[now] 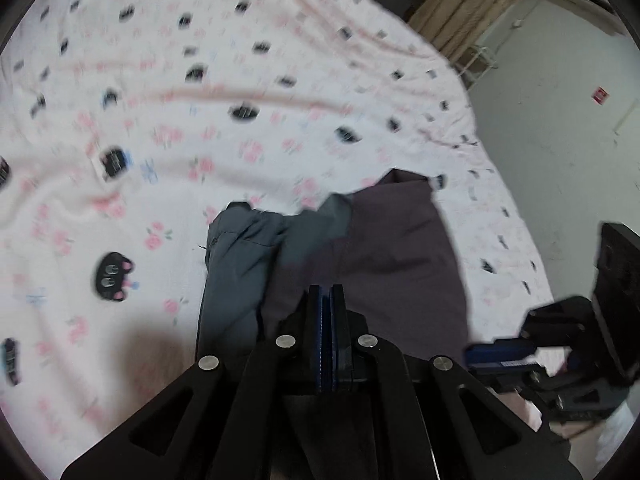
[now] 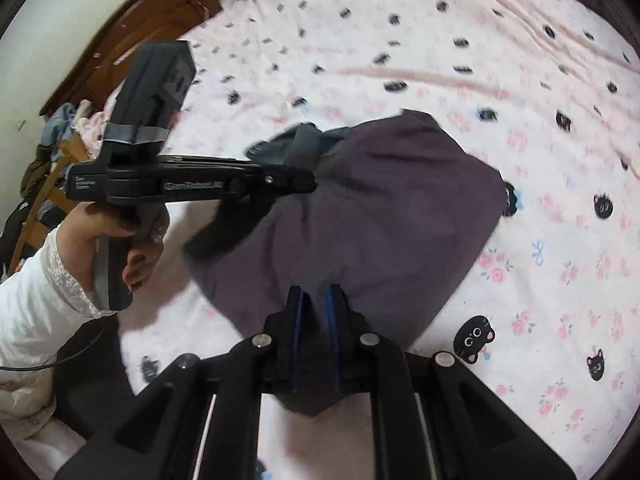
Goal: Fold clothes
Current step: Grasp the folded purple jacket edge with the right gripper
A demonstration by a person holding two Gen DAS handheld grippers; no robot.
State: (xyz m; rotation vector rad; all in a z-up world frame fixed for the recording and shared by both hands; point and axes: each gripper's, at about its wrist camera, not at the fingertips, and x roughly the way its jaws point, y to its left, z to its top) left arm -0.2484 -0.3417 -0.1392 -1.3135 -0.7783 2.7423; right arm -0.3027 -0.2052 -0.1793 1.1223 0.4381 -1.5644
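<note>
A dark purple garment (image 2: pixel 380 208) with a grey-blue part (image 1: pixel 236 256) lies bunched on the bed. My left gripper (image 1: pixel 326 292) is shut, its pads together on the garment's near edge. From the right wrist view it (image 2: pixel 310 178) reaches in from the left, held by a hand in a white sleeve (image 2: pixel 36 304), and pinches the cloth where it bunches up. My right gripper (image 2: pixel 314 294) is shut on a fold of purple cloth at the garment's near edge, and the fabric fills the narrow gap between its blue pads. It also shows low on the right (image 1: pixel 492 354) in the left wrist view.
A pink bedsheet (image 2: pixel 520 80) printed with black cats and roses covers the bed. A wooden headboard (image 2: pixel 152 12) and a chair heaped with clothes (image 2: pixel 52 148) stand at the left. The bed's edge and a white wall (image 1: pixel 560 140) are at the right.
</note>
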